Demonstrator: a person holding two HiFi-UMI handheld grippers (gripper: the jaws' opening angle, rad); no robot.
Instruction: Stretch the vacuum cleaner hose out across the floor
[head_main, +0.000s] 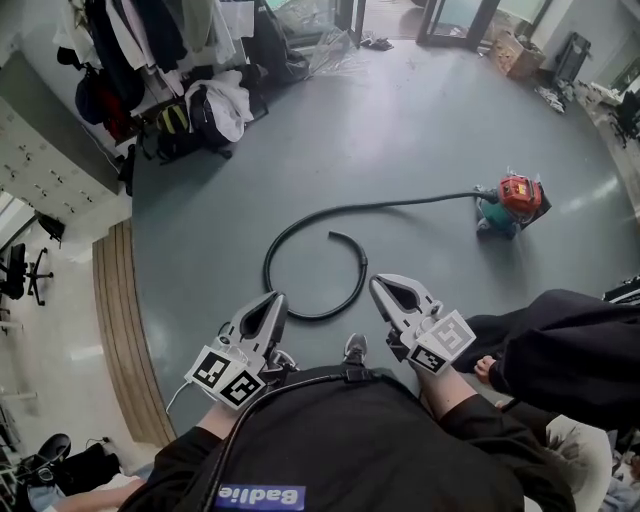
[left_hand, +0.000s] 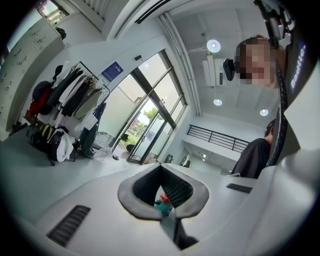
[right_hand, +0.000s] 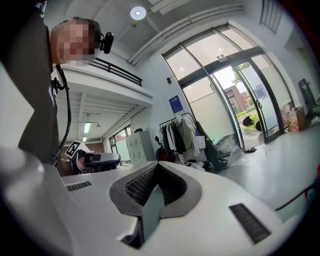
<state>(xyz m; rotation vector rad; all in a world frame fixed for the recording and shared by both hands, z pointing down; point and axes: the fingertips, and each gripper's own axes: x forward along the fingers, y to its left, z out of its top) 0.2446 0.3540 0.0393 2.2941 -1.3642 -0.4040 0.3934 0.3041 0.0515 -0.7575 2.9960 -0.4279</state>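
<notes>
A black vacuum hose (head_main: 300, 235) lies on the grey floor in a loose coil, its free end (head_main: 334, 235) inside the loop. The far end runs right to a small red and teal vacuum cleaner (head_main: 512, 203). My left gripper (head_main: 272, 304) and right gripper (head_main: 383, 290) are held near my body, just short of the coil, both shut with nothing in them. In the left gripper view the cleaner (left_hand: 163, 203) shows through the gap behind the closed jaws. A stretch of hose (right_hand: 299, 196) shows at the right edge of the right gripper view.
A clothes rack with coats and bags (head_main: 170, 70) stands at the back left. Glass doors (head_main: 455, 18) and boxes (head_main: 515, 52) are at the back. A wooden strip (head_main: 120, 330) borders the floor on the left. A person in black (head_main: 570, 350) sits at my right.
</notes>
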